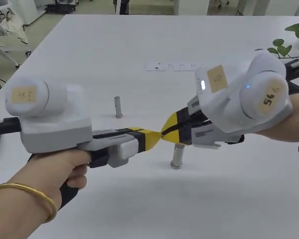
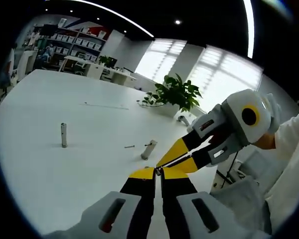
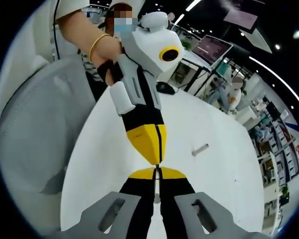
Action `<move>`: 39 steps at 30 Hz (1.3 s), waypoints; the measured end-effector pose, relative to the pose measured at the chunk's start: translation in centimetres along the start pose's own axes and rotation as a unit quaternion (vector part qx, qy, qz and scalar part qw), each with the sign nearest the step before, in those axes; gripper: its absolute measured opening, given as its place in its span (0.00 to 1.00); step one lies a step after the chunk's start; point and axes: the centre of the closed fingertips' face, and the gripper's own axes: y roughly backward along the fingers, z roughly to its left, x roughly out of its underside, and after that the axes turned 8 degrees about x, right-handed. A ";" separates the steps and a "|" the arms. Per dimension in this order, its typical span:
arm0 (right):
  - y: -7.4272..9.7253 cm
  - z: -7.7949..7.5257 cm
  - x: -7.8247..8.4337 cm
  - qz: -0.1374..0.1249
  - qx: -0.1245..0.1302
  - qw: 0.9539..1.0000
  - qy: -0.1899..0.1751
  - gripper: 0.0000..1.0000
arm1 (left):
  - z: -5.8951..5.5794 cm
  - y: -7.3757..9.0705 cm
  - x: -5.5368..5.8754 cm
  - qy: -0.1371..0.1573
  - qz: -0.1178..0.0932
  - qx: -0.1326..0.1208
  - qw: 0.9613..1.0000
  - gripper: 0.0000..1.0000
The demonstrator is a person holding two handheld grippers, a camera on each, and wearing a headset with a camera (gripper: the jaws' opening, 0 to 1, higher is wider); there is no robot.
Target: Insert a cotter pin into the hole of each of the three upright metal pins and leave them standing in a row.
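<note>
Head view looks down; left gripper (image 1: 157,136) and right gripper (image 1: 166,130) cameras face each other.

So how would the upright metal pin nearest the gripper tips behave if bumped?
The metal pin stands tall and slim on a small base, so a nudge would probably tip it. Round, it would likely roll on the smooth table. Looks solid metal: probably stiff, heavy for its size.

Two short silver pins upright on the white surface (image 1: 89,55), well apart.
The far pin (image 1: 118,107) stands alone toward the back; the near pin (image 1: 178,157) stands closer in. A thin cotter pin (image 2: 129,147) lies flat near the near pin.
</note>
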 end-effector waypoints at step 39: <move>1.9 2.5 1.2 -0.063 -0.135 0.952 -0.268 0.17 | -1.6 0.1 2.5 -0.146 0.072 0.045 0.986 0.00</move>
